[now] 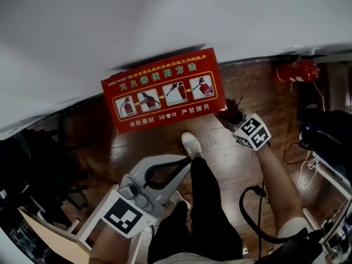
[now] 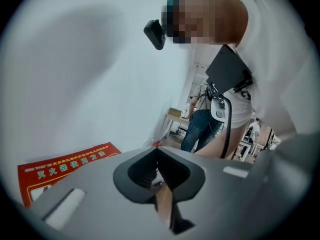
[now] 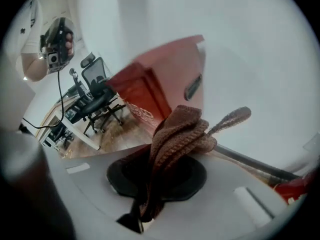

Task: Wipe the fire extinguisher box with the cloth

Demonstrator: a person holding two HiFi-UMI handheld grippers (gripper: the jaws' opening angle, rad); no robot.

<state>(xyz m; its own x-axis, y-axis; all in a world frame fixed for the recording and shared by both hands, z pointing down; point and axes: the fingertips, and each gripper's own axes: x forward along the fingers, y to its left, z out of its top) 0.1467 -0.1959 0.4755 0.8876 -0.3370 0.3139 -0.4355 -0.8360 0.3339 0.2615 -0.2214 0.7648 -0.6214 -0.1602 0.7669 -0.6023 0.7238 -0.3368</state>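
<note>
The fire extinguisher box (image 1: 159, 92) is red, with a printed instruction panel on top, and stands against the white wall. In the right gripper view its red side (image 3: 160, 81) lies just ahead of the jaws. My right gripper (image 1: 229, 114) is by the box's right end, shut on a bunched brown knitted cloth (image 3: 180, 136). My left gripper (image 1: 185, 161) hangs lower left over the floor, short of the box, jaws together and holding nothing. A corner of the box top (image 2: 60, 166) shows in the left gripper view.
A red fire extinguisher (image 1: 297, 71) lies on the wooden floor at the right. My leg and white shoe (image 1: 191, 144) stand between the grippers. Cables (image 1: 308, 158) and furniture crowd the right side. An office chair (image 3: 97, 91) and another person (image 2: 202, 119) are farther off.
</note>
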